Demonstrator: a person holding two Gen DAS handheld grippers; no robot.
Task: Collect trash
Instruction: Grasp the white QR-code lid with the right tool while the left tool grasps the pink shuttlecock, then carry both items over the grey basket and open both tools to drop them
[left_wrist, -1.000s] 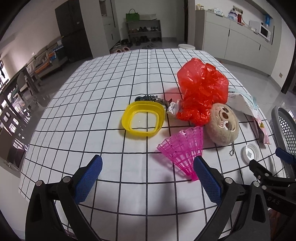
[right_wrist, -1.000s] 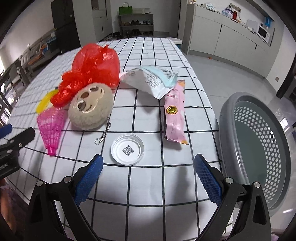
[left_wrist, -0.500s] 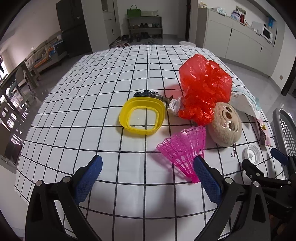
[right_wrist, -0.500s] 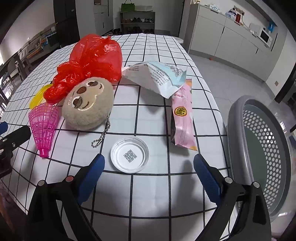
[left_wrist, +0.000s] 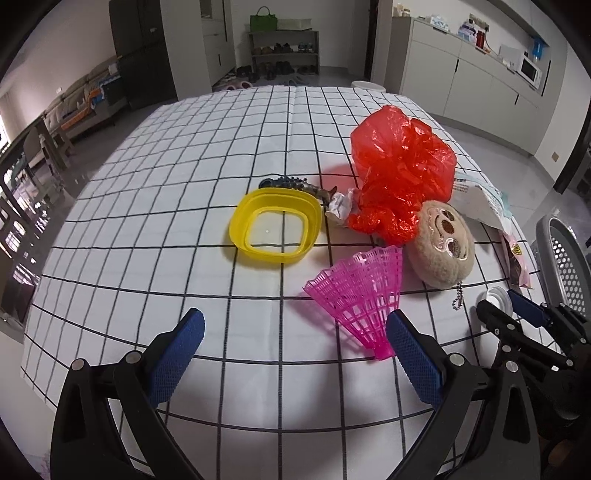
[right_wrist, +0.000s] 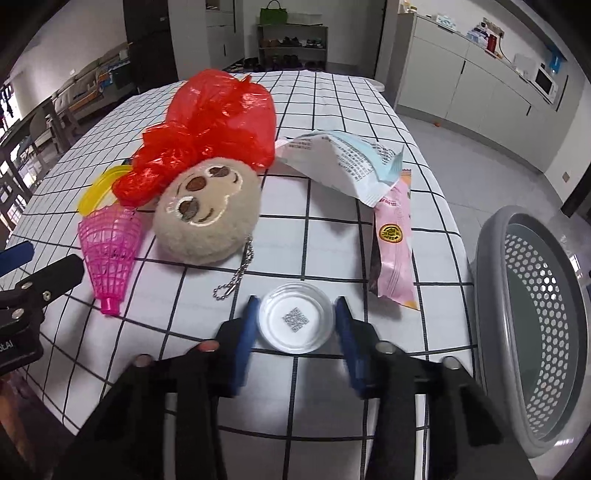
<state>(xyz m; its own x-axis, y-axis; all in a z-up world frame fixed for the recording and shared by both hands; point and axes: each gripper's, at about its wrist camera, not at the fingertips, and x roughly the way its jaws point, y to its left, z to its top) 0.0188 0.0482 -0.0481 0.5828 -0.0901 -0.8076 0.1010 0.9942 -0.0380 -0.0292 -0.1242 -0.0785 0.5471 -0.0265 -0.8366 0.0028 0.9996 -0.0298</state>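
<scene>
Two containers show: a grey perforated basket (right_wrist: 532, 332) standing off the table's right edge, with nothing visible inside, and a yellow square tub (left_wrist: 276, 229) near the middle of the checked tablecloth (left_wrist: 184, 184), through whose clear bottom the grid lines show.

A small white lid (right_wrist: 295, 318) with a printed code lies near the table's front edge. The right gripper (right_wrist: 295, 321) has just been closing its jaws around it; the blue pads stand at the lid's two sides, apparently touching the rim. The left gripper (left_wrist: 295, 332) hangs open over bare cloth, its right finger (left_wrist: 413, 358) just beside the tip of a pink plastic shuttlecock (left_wrist: 360, 295).

Behind the lid lie a plush sloth keychain (right_wrist: 207, 214), a crumpled red plastic bag (right_wrist: 218, 125), a white-and-blue wrapper (right_wrist: 347, 162) and a pink snack wrapper (right_wrist: 393, 243) toward the right edge.

Only the left wrist view shows a dark toy lizard (left_wrist: 291, 183) and a crumpled paper scrap (left_wrist: 341, 203) behind the tub; there the lid is mostly hidden by the right gripper.
</scene>
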